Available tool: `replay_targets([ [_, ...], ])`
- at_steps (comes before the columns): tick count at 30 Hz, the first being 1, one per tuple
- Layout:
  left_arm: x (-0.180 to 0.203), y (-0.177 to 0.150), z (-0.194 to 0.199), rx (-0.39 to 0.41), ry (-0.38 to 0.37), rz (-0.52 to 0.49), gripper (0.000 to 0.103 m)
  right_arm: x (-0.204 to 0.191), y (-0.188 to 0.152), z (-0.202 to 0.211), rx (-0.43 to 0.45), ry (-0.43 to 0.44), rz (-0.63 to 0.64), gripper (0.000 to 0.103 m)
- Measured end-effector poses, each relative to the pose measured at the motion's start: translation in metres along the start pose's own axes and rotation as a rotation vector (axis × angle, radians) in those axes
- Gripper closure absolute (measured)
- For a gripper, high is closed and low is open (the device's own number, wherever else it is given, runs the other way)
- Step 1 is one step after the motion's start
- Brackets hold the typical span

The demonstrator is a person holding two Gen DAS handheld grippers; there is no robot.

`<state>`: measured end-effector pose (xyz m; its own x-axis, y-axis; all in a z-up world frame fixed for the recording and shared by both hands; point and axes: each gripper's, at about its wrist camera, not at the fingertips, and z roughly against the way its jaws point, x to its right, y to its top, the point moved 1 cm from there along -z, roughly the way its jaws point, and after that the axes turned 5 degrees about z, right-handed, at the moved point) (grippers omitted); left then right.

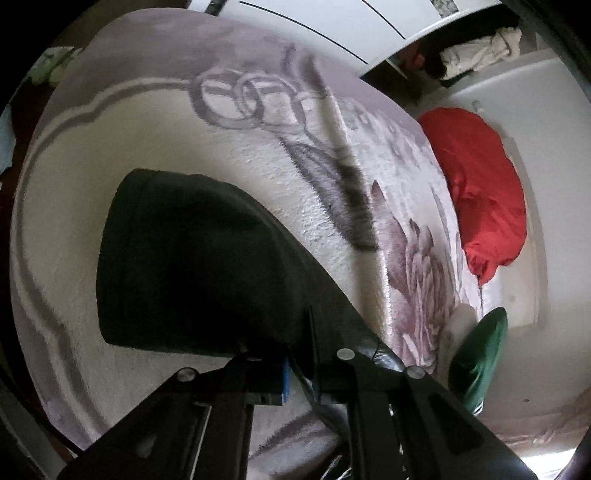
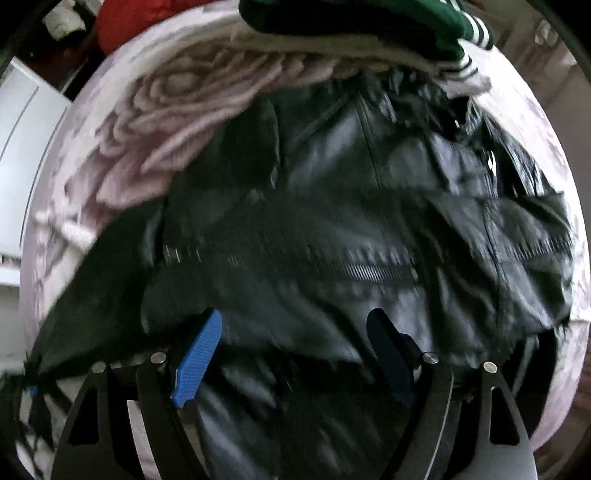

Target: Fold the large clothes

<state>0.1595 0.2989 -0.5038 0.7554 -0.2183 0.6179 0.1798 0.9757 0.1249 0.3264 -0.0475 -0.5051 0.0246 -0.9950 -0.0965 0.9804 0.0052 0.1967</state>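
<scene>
Two tongs work my black leather jacket (image 2: 369,206) at centre frame on the floral blanket (image 1: 184,147): left gripper (image 1: 295,373) clamped on its fabric, right gripper (image 2: 295,343) spread wide above it.

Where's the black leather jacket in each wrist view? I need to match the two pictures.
Left wrist view: the black leather jacket fills the lower-left centre, a dark fold of it running down to the shut left gripper.
Right wrist view: it spreads across the centre and bottom, zip running crosswise, under the open right gripper.
Shared landmark: the green garment on the floral blanket.
</scene>
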Motion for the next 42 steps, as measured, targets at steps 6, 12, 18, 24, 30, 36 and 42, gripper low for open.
replay_targets([
  [6, 0.026, 0.010, -0.009, -0.016, 0.017, -0.124, 0.097, -0.028, 0.022, -0.047, -0.125, -0.008, 0.039, 0.037],
  [12, 0.103, -0.005, 0.014, 0.067, 0.026, -0.428, 0.098, 0.009, 0.020, -0.010, -0.108, -0.076, 0.011, 0.032],
  [18, 0.200, -0.075, 0.035, 0.113, -0.008, -0.795, 0.098, 0.099, 0.001, 0.012, -0.135, -0.075, -0.140, 0.031],
  [24, 0.267, -0.216, 0.022, -0.016, -0.091, -1.121, 0.098, 0.184, -0.021, 0.031, -0.122, -0.046, -0.275, 0.031],
  [30, 0.273, -0.382, -0.017, -0.219, -0.096, -1.411, 0.098, 0.273, -0.033, 0.050, -0.085, -0.061, -0.362, 0.031],
  [36, 0.246, -0.479, -0.064, -0.305, -0.005, -1.561, 0.098, 0.345, -0.059, 0.052, -0.105, -0.091, -0.416, 0.031],
  [42, 0.230, -0.485, -0.087, -0.332, 0.153, -1.509, 0.094, 0.400, -0.078, 0.051, -0.127, -0.067, -0.463, 0.031],
])
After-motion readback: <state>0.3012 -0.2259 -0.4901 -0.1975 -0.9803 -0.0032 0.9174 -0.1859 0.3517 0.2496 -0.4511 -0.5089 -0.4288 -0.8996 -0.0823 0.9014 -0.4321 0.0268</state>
